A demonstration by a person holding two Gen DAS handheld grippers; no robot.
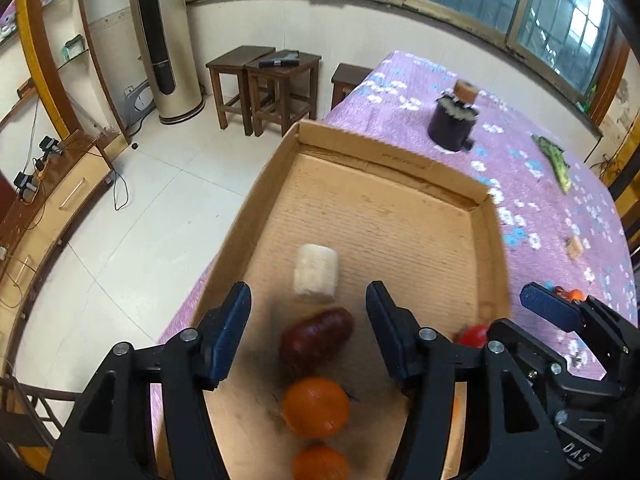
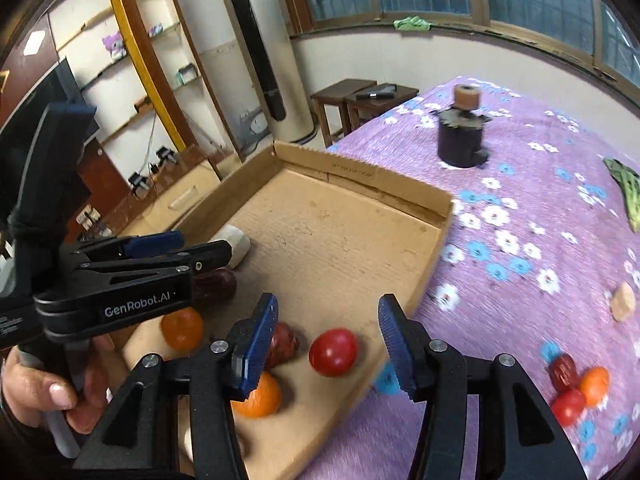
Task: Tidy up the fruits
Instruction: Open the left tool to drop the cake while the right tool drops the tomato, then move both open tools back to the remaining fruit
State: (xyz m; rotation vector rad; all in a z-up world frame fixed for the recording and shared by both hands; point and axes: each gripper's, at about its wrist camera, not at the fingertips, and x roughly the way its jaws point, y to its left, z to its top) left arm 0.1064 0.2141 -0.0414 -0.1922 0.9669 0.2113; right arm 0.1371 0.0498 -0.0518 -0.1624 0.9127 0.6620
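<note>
Both grippers hang over the near end of the cardboard tray, and neither holds anything. Closest in the left wrist view, the left gripper has its blue pads spread wide, with an orange fruit and a second orange one lying below and between its arms on the tray floor; just beyond them, between the pads, sits a dark red date-like fruit, and past that a pale cylindrical piece lies toward the tray's left wall. That line of fruit along the left side looks like deliberate sorting rather than scatter. The right gripper is likewise spread open near the tray's right wall, with a red tomato-like fruit resting on the cardboard between its pads, so it looks just set down or about to be picked, and I cannot tell which. Off the tray, near the table's right edge, a small cluster waits on the purple flowered cloth: a dark date, an orange fruit and a red one, touching each other, likely next to be gathered. Farther along the cloth lie a tan chunk, a green leafy item, and a dark jar with a cork-like stopper, well apart from the tray.
</note>
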